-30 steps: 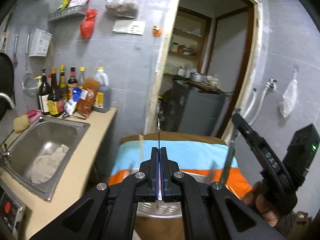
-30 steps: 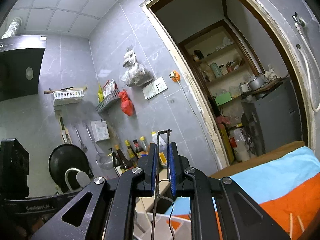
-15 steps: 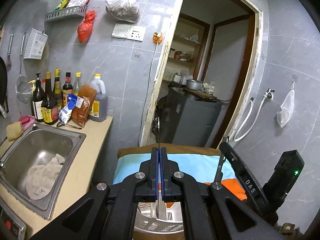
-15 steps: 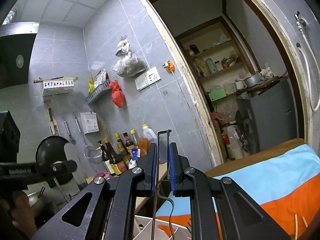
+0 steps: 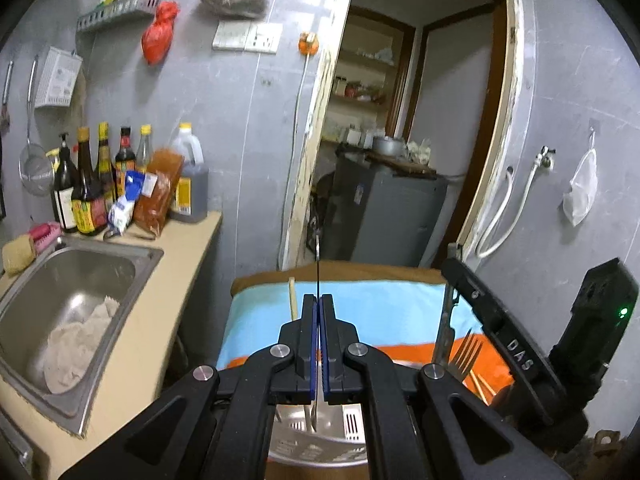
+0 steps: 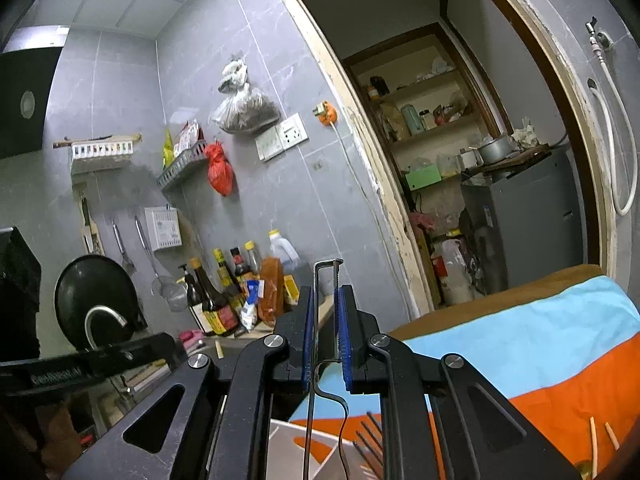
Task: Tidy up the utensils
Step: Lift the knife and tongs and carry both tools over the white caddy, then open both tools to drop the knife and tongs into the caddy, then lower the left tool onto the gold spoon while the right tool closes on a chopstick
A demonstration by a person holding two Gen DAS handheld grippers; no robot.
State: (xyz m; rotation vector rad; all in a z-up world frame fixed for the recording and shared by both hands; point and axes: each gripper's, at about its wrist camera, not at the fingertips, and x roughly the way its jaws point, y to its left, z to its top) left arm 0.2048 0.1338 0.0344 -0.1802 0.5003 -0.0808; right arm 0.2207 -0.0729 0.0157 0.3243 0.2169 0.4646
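A thin metal utensil (image 5: 318,264) is pinched edge-on in the closed left gripper (image 5: 318,312) above a steel basket (image 5: 320,440); a wire utensil (image 6: 326,280) is clamped by the right gripper (image 6: 325,300). Both are judged light, stiff, slippery, best gripped mid-handle.

Black grippers (image 5: 318,320) with blue pads (image 6: 307,332), shiny silver metal in the left one. Cloth (image 5: 360,300) striped brown, sky blue and orange. Grey tiled walls (image 5: 240,120), red bag (image 5: 160,32) hanging up, beige counter (image 5: 168,280), steel sink (image 5: 132,256), dark bottles (image 5: 86,196) with yellow caps.
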